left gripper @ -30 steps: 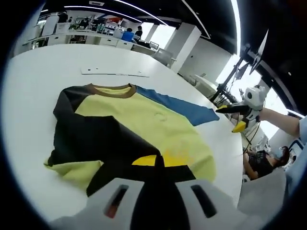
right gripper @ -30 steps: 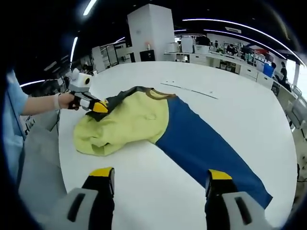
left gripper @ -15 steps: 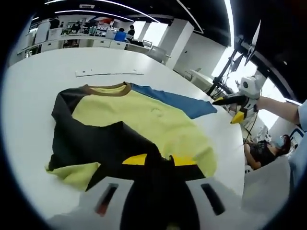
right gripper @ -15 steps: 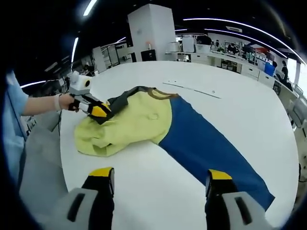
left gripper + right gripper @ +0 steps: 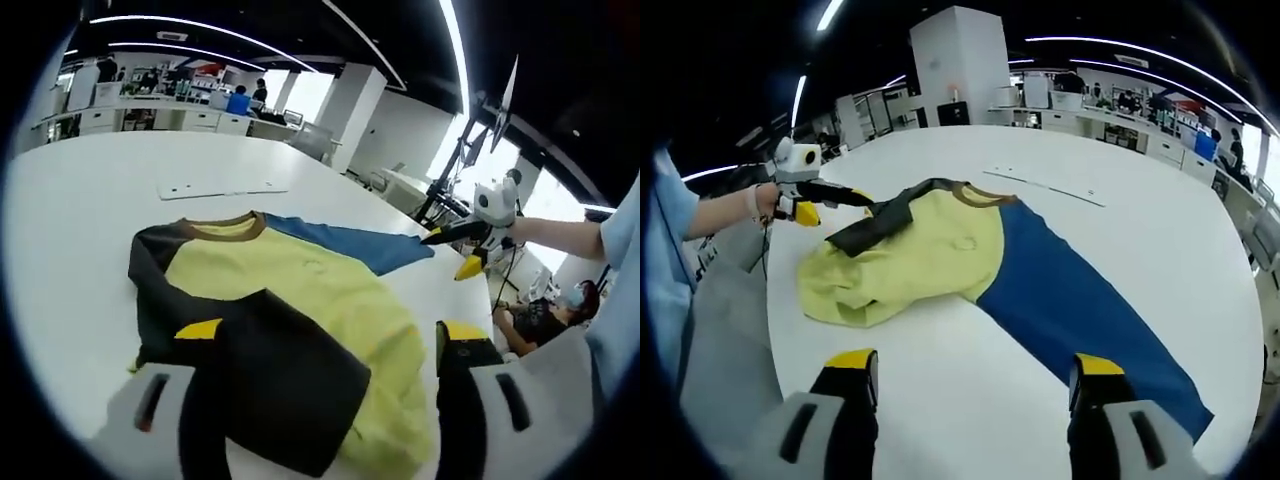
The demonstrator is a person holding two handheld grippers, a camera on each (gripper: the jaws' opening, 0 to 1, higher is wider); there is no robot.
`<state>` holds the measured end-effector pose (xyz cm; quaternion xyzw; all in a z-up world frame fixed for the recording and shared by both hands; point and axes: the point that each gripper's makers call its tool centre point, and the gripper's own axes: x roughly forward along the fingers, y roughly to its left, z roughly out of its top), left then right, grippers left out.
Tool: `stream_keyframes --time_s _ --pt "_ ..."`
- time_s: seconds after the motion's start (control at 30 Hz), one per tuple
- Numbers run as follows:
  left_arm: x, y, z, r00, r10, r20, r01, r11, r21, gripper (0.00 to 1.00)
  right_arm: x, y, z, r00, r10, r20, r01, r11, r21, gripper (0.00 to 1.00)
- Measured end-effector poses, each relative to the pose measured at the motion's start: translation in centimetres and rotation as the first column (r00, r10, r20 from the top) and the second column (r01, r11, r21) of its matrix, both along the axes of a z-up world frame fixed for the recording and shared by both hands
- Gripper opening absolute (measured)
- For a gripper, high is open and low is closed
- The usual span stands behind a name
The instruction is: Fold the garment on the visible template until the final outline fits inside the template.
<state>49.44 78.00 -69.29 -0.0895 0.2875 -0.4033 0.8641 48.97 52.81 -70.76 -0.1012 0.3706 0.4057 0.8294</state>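
On the white counter [image 5: 1160, 200] I see the garment [image 5: 300, 300] lying flat, its black sleeve [image 5: 270, 370] folded over the yellow body and the blue sleeve [image 5: 1070, 300] spread out. It looks soft and light, so I'd pinch the cuff. Left gripper [image 5: 330, 345] and right gripper [image 5: 970, 375] jaws stand wide, empty.

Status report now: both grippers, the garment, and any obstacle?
Left gripper open, above the folded black sleeve. Right gripper open, empty. Garment flat on white table, blue sleeve unfolded. No obstacle.
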Motion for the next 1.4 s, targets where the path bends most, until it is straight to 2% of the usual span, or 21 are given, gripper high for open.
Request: stream_keyframes --time_s 0.1,0.23,0.33,0.5,0.63,0.77,0.83,0.93,1.03,1.17,1.23,1.3,1.4 --pt "-0.2 0.6 -0.2 1.000 0.003 0.002 -0.003 1.000 0.018 0.87 0.0 0.1 0.1 1.000 0.001 0.002 -0.001 1.000 0.002 0.78" --pt "-0.3 1.8 -0.3 1.000 0.027 0.000 -0.027 0.999 0.021 0.81 0.0 0.2 0.1 1.000 0.004 0.003 -0.004 1.000 -0.002 0.78" --pt "-0.2 3.0 -0.8 0.998 0.055 -0.002 -0.055 0.997 0.046 0.83 -0.1 0.2 0.1 1.000 0.004 0.002 -0.004 1.000 -0.001 0.78" --pt "-0.2 5.2 -1.7 0.993 0.119 -0.021 -0.118 0.992 0.053 0.67 -0.2 0.2 -0.1 1.000 0.003 -0.001 -0.003 1.000 0.002 0.78" --pt "-0.2 7.6 -3.3 0.978 0.206 -0.038 -0.202 0.974 0.100 0.59 -0.4 0.3 -0.3 1.000 0.003 -0.007 -0.003 1.000 0.004 0.78" --pt "-0.3 8.8 -4.3 0.964 0.260 -0.060 -0.251 0.960 0.122 0.52 -0.4 0.3 -0.4 1.000 0.001 -0.010 -0.001 1.000 0.006 0.78" --pt "-0.7 9.1 -4.9 0.959 0.269 -0.084 -0.257 0.957 0.132 0.43 -0.4 0.3 -0.4 1.000 0.002 -0.010 -0.002 1.000 0.005 0.78" --pt "-1.4 9.0 -5.4 0.948 0.287 -0.141 -0.276 0.957 0.095 0.37 -0.4 0.3 -0.4 1.000 0.000 -0.010 0.000 1.000 0.006 0.78" --pt "-2.1 8.9 -6.0 0.938 0.293 -0.187 -0.282 0.956 0.085 0.31 -0.4 0.3 -0.5 1.000 0.000 -0.010 0.000 1.000 0.005 0.78" --pt "-3.5 7.7 -6.3 0.903 0.273 -0.332 -0.295 0.955 -0.016 0.23 -0.6 0.4 -0.6 1.000 0.001 -0.015 -0.001 1.000 0.005 0.78" --pt "-3.7 7.7 -6.6 0.895 0.276 -0.350 -0.305 0.952 -0.030 0.22 -0.6 0.5 -0.6 1.000 0.003 -0.016 -0.003 1.000 0.005 0.78" --pt "-4.0 7.4 -6.6 0.871 0.283 -0.402 -0.338 0.939 -0.072 0.20 -0.6 0.6 -0.6 1.000 0.002 -0.017 -0.002 1.000 0.008 0.78" --pt "-3.9 7.4 -6.6 0.866 0.282 -0.413 -0.350 0.932 -0.098 0.20 -0.6 0.6 -0.6 1.000 0.004 -0.016 -0.004 1.000 0.007 0.77"
